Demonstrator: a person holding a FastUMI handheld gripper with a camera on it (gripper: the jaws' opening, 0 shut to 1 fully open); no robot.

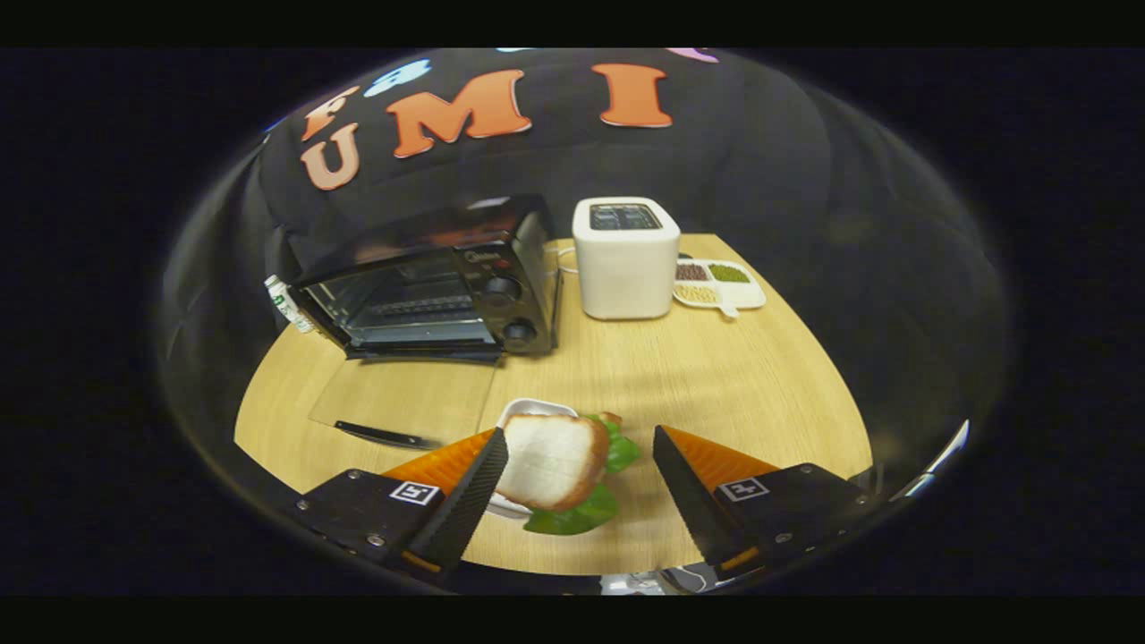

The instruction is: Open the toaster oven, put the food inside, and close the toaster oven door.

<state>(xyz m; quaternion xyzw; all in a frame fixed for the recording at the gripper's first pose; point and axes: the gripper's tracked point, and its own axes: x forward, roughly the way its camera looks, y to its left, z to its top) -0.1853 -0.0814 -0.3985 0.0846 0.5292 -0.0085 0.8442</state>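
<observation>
My gripper (580, 456) stands wide open with nothing clamped; the sandwich (555, 461) lies between the fingers, close against the left one, though I cannot tell whether that finger actually touches it. The sandwich sits on a small white plate (535, 410), bread face up, green lettuce (572, 519) spilling toward me, its long axis running roughly away from me. Beyond the left finger, the toaster oven (429, 282) has its glass door (402, 398) folded flat on the wooden table (698, 376), cavity facing me, nothing between it and the plate. Further right stand a white toaster (626, 259) and a divided dish (720, 282) of grains.
</observation>
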